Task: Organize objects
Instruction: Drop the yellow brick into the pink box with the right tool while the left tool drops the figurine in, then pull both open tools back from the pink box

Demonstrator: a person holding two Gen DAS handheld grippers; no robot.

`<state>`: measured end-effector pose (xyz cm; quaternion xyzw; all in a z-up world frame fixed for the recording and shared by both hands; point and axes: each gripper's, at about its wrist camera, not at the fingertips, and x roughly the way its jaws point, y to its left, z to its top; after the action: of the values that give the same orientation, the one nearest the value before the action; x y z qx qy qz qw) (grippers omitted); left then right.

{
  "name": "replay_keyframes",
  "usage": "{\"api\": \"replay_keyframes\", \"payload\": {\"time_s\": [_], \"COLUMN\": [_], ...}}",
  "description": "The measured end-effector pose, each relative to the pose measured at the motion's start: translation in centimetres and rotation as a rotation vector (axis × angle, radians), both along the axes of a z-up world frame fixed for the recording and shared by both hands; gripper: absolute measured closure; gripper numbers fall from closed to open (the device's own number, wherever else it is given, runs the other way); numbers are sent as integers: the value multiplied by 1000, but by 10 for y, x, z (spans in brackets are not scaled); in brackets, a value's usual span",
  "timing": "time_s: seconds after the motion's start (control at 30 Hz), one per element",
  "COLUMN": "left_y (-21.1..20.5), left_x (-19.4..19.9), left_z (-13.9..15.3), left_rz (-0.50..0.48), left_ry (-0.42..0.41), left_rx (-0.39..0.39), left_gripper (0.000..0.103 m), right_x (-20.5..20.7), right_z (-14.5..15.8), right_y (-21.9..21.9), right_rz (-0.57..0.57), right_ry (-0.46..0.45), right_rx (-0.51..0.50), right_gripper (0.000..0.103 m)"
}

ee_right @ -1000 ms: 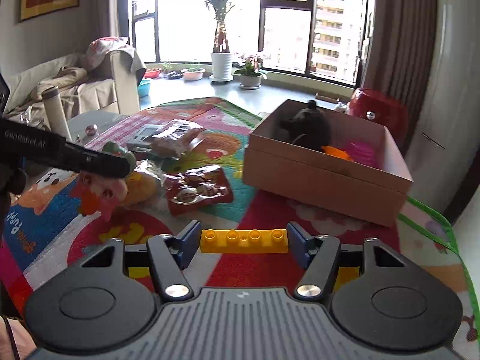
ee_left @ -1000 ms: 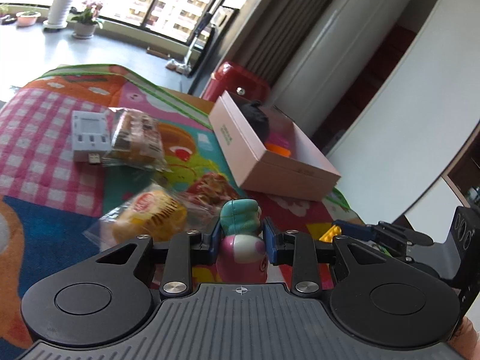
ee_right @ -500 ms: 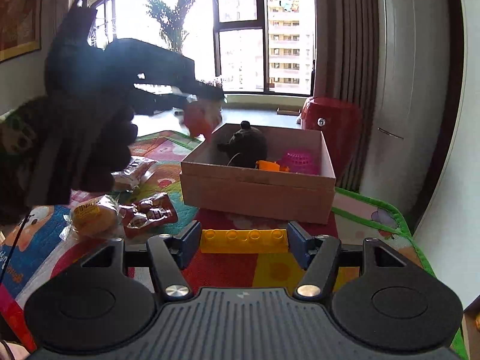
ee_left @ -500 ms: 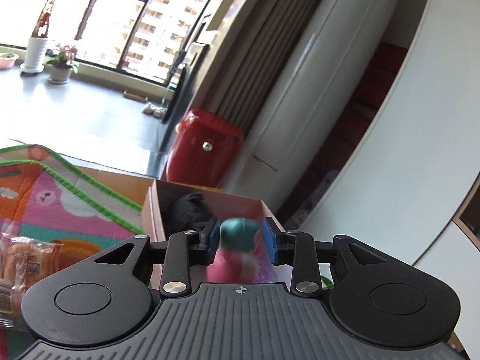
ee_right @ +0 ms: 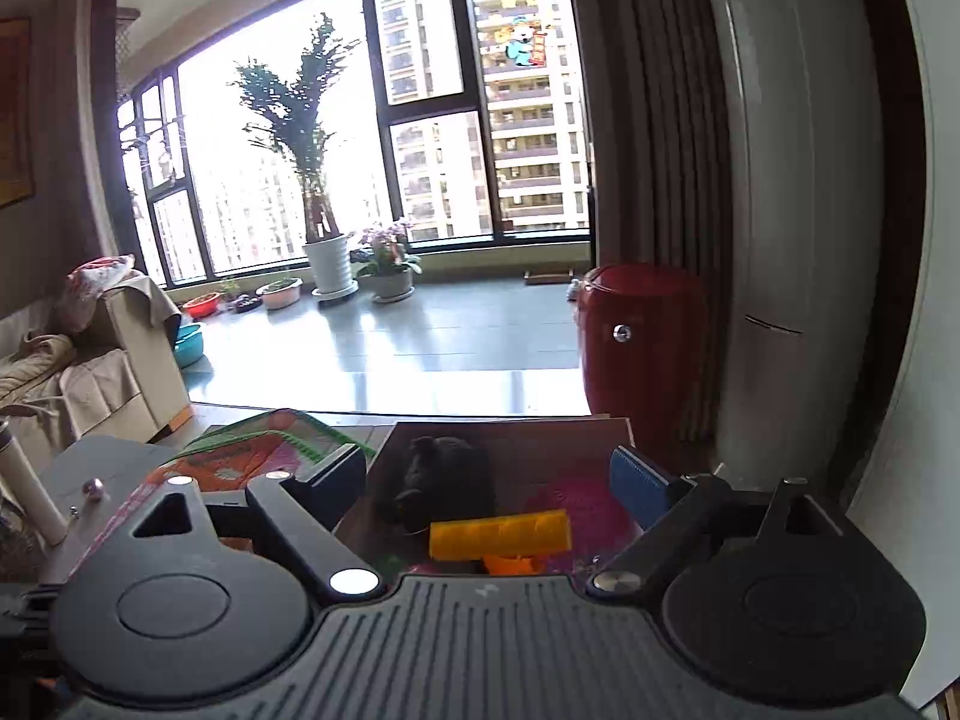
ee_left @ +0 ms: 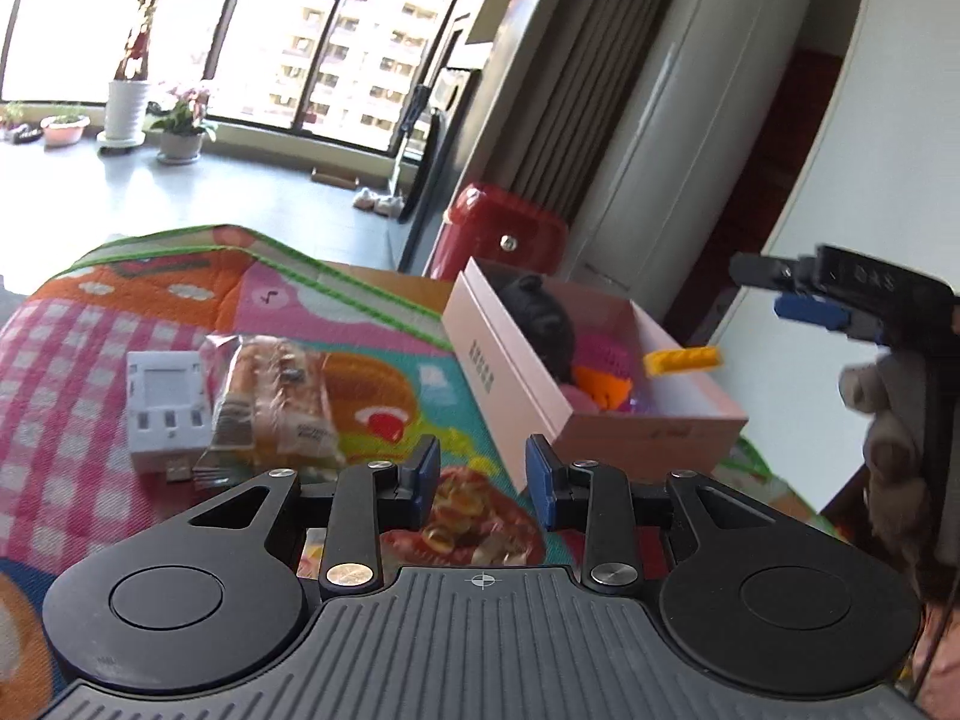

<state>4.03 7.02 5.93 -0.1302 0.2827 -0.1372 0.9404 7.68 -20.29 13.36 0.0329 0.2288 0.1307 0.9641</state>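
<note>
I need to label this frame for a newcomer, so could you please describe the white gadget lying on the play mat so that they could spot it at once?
Start at the colourful play mat and go to its pink-and-white checked patch on the left. There lies the white gadget, a flat squarish block touching the bagged bread. Unlike the wrapped snacks around it, it is hard plastic, with a pale square panel on top and a small plug at its near edge.

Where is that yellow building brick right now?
The yellow brick is over the open pink box, beside the orange toy, below the right gripper, whose jaws stand open. I cannot tell whether it is falling or resting.
</note>
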Motion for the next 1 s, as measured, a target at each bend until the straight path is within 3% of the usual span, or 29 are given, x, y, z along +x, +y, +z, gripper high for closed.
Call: {"api": "replay_keyframes", "payload": {"time_s": [0.13, 0.4, 0.57, 0.7, 0.77, 0.83, 0.9, 1.0], "left_y": [3, -36, -68, -87, -94, -100, -97, -77], "left_x": [-14, -30, -33, -39, -41, -44, -50, -65], "left_z": [-7, -28, -46, -50, -52, -51, -44, -17], "left_rz": [-92, -277, -387, -445, -469, -485, -503, -444], "left_ry": [9, 60, 131, 111, 115, 111, 107, -10], "left_rx": [51, 210, 283, 324, 326, 355, 350, 361], "left_gripper": [69, 69, 68, 31, 18, 16, 21, 25], "right_x": [-9, -56, -57, -58, -57, -56, -56, -55], "right_z": [-23, -97, -122, -128, -129, -130, -129, -130], "right_y": [-4, -2, -11, -19, -22, -24, -27, -30], "right_rz": [-16, 7, -20, -43, -50, -57, -61, -62], "right_ry": [45, 180, 244, 257, 248, 248, 245, 248], "right_rx": [32, 20, 58, 105, 126, 142, 168, 193], "right_gripper": [5, 4, 4, 0, 0, 0, 0, 0]}}
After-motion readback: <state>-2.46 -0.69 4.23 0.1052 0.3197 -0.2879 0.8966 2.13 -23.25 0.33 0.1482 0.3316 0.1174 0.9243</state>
